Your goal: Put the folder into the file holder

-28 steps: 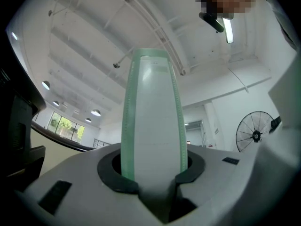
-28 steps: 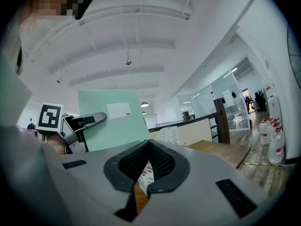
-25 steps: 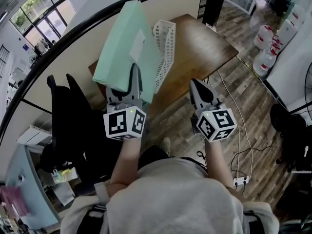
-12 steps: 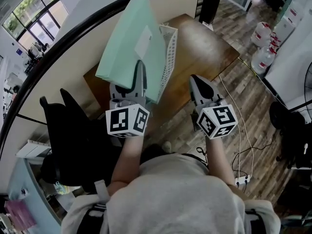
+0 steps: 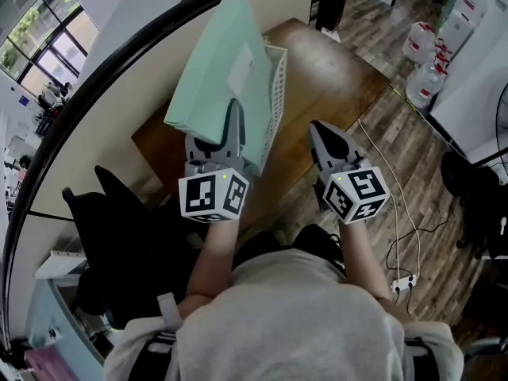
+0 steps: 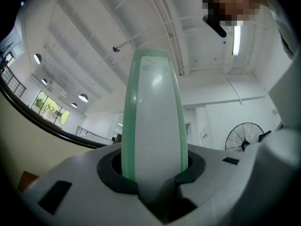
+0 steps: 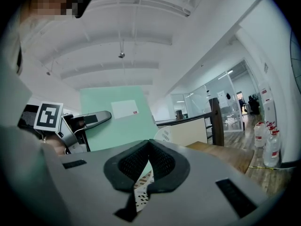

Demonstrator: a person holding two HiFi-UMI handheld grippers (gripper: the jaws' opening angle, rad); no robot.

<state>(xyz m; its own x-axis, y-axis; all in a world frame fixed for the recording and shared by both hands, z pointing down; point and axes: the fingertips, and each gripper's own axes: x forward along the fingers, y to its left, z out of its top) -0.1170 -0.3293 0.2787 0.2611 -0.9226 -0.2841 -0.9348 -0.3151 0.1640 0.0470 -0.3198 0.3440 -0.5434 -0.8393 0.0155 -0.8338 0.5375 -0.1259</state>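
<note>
My left gripper [image 5: 228, 124] is shut on the lower edge of a mint-green folder [image 5: 218, 78], which stands upright with a white label on its face. In the left gripper view the folder's spine [image 6: 155, 117] rises from between the pads [image 6: 186, 166]. The white mesh file holder [image 5: 275, 94] stands on the brown wooden table [image 5: 333, 78], right beside the folder and partly hidden behind it. My right gripper [image 5: 321, 133] is shut and holds nothing, to the right of the holder. The right gripper view shows the folder [image 7: 117, 117], the left gripper [image 7: 89, 119] and the holder [image 7: 162, 134].
A black office chair [image 5: 135, 244] stands at the left below the table's near edge. Water bottles [image 5: 425, 62] stand on the wood floor at the far right. A cable runs to a power strip [image 5: 405, 280] on the floor. A curved partition runs along the table's far left side.
The left gripper has carried the folder to the right, so it now overlaps the file holder's left side. The right gripper has hardly moved.
</note>
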